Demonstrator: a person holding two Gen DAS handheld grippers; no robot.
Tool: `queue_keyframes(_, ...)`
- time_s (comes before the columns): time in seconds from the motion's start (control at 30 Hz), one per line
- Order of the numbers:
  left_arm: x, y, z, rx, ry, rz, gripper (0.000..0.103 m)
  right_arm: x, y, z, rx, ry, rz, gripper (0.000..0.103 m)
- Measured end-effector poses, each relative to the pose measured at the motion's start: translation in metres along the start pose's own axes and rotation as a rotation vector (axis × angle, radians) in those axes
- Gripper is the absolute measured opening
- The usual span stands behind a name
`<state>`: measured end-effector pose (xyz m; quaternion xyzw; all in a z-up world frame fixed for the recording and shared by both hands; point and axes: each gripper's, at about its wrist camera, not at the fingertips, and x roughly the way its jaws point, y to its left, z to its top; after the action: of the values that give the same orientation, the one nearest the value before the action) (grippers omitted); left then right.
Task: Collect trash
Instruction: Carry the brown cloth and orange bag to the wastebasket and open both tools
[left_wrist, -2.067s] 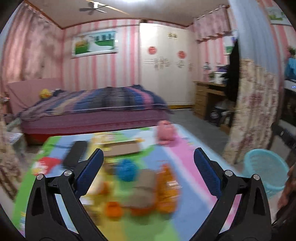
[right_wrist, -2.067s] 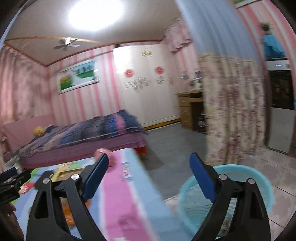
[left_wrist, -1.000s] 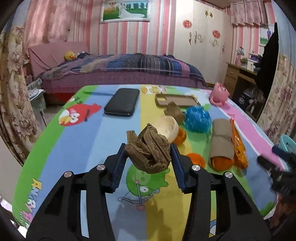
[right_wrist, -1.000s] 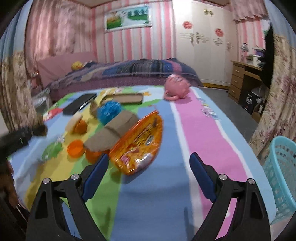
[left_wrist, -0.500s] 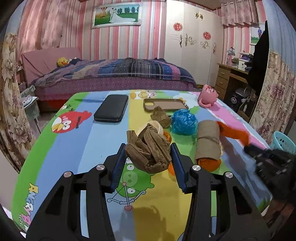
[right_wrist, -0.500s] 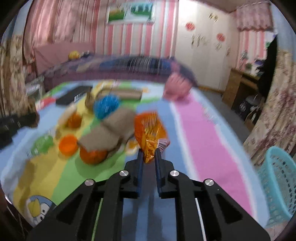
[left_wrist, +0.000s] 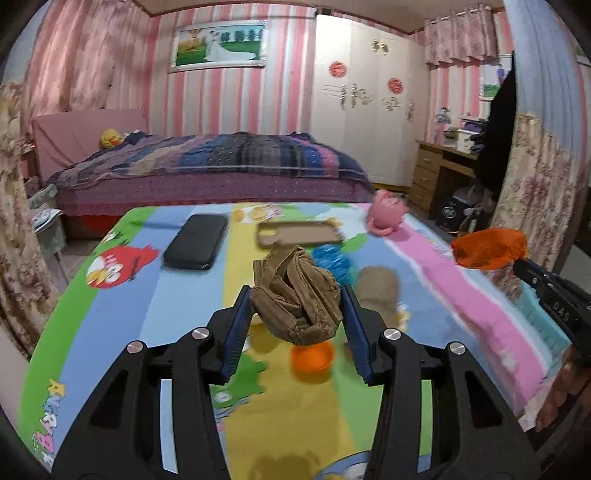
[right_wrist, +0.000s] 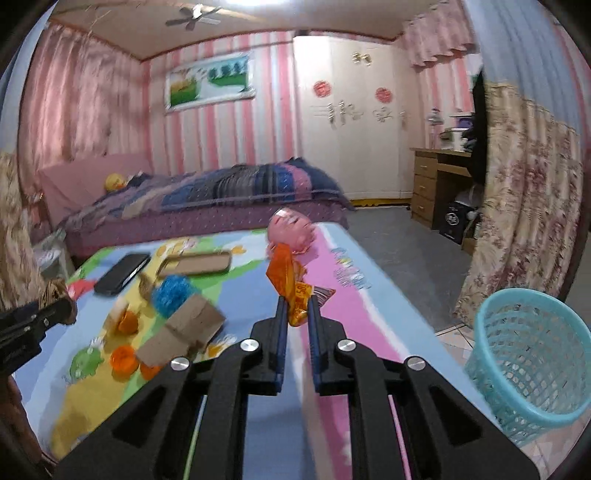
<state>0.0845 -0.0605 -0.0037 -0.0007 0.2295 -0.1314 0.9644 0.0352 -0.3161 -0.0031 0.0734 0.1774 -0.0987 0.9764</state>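
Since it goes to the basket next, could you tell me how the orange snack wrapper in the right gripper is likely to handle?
The orange snack wrapper looks thin and crinkled, so probably light and floppy. Pinched by one end in the right gripper, it may flap or slip.

My left gripper clamps the crumpled brown paper above the table; far right, my right gripper holds an orange wrapper.
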Motion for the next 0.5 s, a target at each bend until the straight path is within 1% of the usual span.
queue_keyframes(0.1, -0.003, -0.027, 0.016, 0.042, -0.028, -0.035, 0.047, -0.009, -0.022, 0.007, 0.044, -0.038, -0.035, 0.011)
queue_keyframes(0.23, -0.004, -0.076, 0.043, 0.027, -0.056, -0.135, 0.047, -0.026, -0.063, 0.014, 0.113, -0.082, -0.121, 0.011)
queue_keyframes(0.27, -0.004, -0.092, 0.049, 0.031, -0.064, -0.163, 0.047, -0.033, -0.082, 0.016, 0.151, -0.104, -0.166, 0.011)
queue_keyframes(0.33, -0.006, -0.131, 0.060, 0.060, -0.077, -0.230, 0.047, -0.043, -0.105, 0.018, 0.206, -0.133, -0.220, 0.011)
queue_keyframes(0.37, -0.006, -0.144, 0.063, 0.072, -0.077, -0.253, 0.047, -0.049, -0.119, 0.019, 0.237, -0.148, -0.248, 0.011)
queue_keyframes(0.43, -0.004, -0.179, 0.067, 0.100, -0.070, -0.319, 0.047, -0.056, -0.145, 0.021, 0.284, -0.165, -0.295, 0.011)
queue_keyframes(0.5, 0.001, -0.213, 0.070, 0.114, -0.046, -0.381, 0.047, -0.061, -0.166, 0.019, 0.322, -0.171, -0.330, 0.011)
